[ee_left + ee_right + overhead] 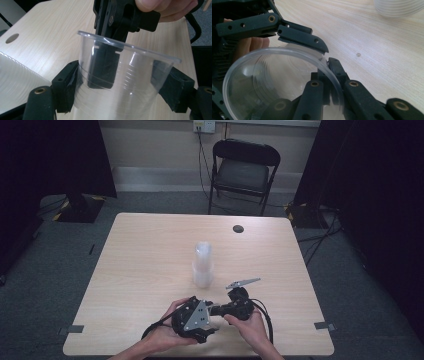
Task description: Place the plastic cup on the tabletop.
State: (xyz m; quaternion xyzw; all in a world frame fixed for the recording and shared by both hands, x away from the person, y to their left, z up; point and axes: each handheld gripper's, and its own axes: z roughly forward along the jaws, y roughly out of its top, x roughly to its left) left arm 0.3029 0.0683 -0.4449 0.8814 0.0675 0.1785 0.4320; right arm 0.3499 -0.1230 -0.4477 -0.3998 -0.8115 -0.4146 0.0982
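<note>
A single clear plastic cup (pixel 130 85) lies between the black jaws of my left gripper (pixel 117 82), whose pads press on its wall from both sides. My right gripper (pixel 112 45) comes in from the far side and is shut on the cup's rim, one jaw inside the cup and one outside. In the right gripper view the cup's round mouth (pixel 262 82) faces the camera, with my right gripper (pixel 328 72) pinching its edge. In the high view both hands hold the left gripper (pixel 211 314) and right gripper (pixel 220 309) together near the table's front edge.
A tall stack of clear cups (pixel 202 265) stands in the middle of the light wooden table (pixel 145 245), just beyond the grippers. A round cable hole (pixel 238 228) sits near the far edge. A black folding chair (pixel 243 170) stands behind the table.
</note>
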